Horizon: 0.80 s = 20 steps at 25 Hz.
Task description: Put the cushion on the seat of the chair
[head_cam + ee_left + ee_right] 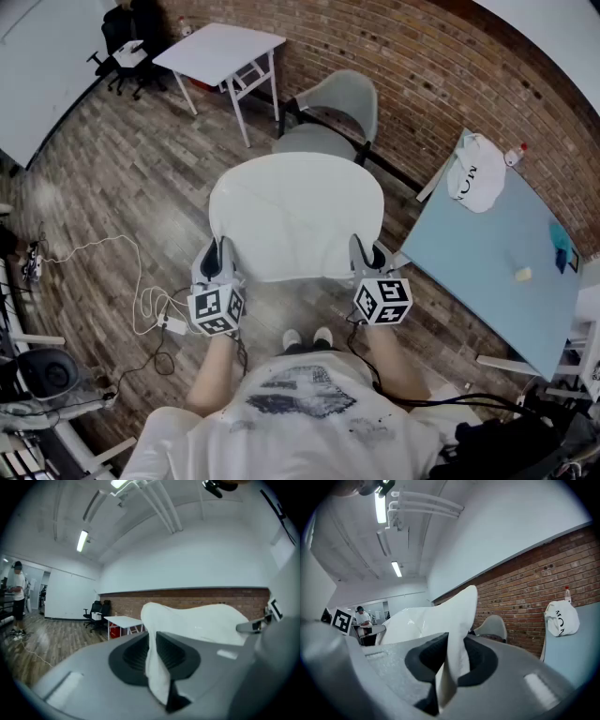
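A white cushion (295, 216) hangs flat in the air between my two grippers, in front of the person. My left gripper (217, 258) is shut on the cushion's near left corner (157, 667). My right gripper (367, 255) is shut on its near right corner (454, 658). Beyond the cushion a grey chair (336, 117) stands by the brick wall, its seat partly hidden by the cushion; the same chair (491, 626) shows in the right gripper view.
A white table (220, 52) stands at the back left. A pale blue table (497, 253) with a white bag (478, 173) is at the right. Cables (103, 281) lie on the wooden floor at the left. A person (18, 597) stands far off.
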Each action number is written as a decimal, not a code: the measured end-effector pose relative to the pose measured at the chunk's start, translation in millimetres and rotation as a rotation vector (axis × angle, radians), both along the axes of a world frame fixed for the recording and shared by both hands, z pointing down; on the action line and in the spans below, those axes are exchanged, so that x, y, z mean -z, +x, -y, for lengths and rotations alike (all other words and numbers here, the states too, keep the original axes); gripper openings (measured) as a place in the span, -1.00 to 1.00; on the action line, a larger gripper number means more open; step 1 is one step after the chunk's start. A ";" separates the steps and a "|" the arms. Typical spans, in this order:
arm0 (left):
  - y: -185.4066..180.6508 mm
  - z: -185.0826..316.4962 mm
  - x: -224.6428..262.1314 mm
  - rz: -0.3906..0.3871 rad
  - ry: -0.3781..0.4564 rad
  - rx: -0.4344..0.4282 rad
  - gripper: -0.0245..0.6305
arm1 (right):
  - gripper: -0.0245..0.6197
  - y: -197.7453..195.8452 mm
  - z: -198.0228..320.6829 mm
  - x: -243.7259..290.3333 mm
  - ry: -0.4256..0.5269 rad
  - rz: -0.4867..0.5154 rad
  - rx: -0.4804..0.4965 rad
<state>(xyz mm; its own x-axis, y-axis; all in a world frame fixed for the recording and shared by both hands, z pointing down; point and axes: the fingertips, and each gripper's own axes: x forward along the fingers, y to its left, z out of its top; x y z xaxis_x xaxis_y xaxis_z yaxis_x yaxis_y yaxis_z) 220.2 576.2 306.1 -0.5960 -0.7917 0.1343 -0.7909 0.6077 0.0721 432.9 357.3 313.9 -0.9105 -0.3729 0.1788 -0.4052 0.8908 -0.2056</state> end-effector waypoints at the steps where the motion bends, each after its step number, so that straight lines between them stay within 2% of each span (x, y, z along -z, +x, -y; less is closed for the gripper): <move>1: 3.5 1.9 -0.8 -0.001 -0.002 0.000 -0.80 | -0.79 3.8 1.6 -0.3 0.000 -0.001 0.000; 20: 36.3 50.3 -9.7 -0.013 -0.017 -0.007 -0.80 | -0.78 39.8 48.8 -18.5 -0.063 -0.009 -0.004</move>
<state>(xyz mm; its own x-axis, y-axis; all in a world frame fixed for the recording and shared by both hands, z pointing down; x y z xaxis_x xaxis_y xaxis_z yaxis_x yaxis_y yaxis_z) 256.4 526.0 315.8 -0.5887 -0.7933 0.1553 -0.7942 0.6034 0.0721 472.7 308.4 332.3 -0.9072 -0.3646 0.2099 -0.4110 0.8746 -0.2573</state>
